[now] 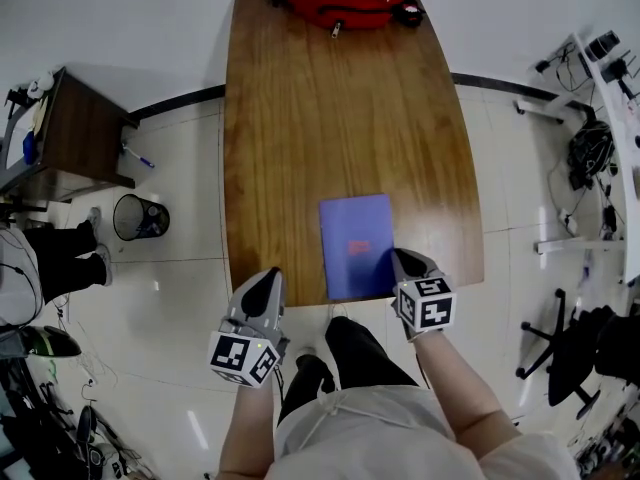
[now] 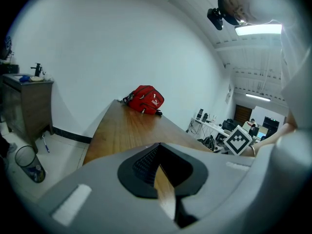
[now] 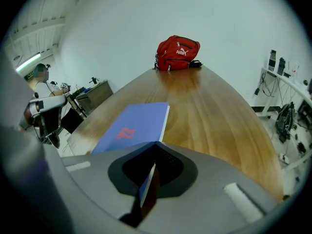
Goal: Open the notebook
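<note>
While the closed, blue, rectangular notebook (image 1: 357,245) lies flat by the brown wooden table's (image 1: 300,118) front edge, long axis pointing away from the person, the grey right gripper (image 1: 406,261) rests at its near right corner (jaws clenched nearly together), closer than the grey left gripper (image 1: 267,279), likewise clenched, empty, left of it.

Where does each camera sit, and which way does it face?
Head view: on the person's head, facing steeply down at the table and notebook; left claw, right claw, forearms and legs show.
Left gripper view: on the left claw, along the table toward the red bag; shut jaws show.
Right gripper view: on the right claw, over the notebook toward the red bag; shut jaws show.
All share table and red bag.
</note>
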`<move>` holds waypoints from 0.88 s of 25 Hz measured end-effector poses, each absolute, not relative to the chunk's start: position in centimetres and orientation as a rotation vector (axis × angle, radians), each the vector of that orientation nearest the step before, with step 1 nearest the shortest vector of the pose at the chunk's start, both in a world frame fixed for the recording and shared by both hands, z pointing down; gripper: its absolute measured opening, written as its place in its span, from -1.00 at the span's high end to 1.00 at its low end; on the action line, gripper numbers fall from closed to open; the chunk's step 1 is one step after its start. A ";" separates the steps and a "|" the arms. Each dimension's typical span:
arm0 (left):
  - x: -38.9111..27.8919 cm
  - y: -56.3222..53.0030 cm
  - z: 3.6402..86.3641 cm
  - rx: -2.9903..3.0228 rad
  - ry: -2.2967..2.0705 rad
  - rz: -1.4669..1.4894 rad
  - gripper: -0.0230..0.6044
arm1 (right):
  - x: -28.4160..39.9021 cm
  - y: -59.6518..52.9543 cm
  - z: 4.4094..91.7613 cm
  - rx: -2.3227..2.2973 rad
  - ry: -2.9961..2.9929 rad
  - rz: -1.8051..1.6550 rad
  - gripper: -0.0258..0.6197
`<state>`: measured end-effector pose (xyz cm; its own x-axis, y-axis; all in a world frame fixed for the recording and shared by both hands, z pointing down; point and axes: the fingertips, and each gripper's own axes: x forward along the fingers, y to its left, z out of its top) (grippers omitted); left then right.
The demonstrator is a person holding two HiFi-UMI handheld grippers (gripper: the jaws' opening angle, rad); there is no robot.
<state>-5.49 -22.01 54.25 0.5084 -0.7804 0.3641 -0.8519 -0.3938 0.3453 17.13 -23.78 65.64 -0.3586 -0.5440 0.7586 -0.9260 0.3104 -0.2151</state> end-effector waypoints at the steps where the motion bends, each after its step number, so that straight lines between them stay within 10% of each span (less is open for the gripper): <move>1: -5.6 -21.8 54.1 2.267 -1.338 0.191 0.94 | 17.1 -23.8 65.2 1.303 -2.027 0.875 0.90; 22: -16.5 -17.8 48.1 2.314 -1.390 0.084 0.94 | 1.1 -22.1 51.5 1.394 -2.358 0.859 0.90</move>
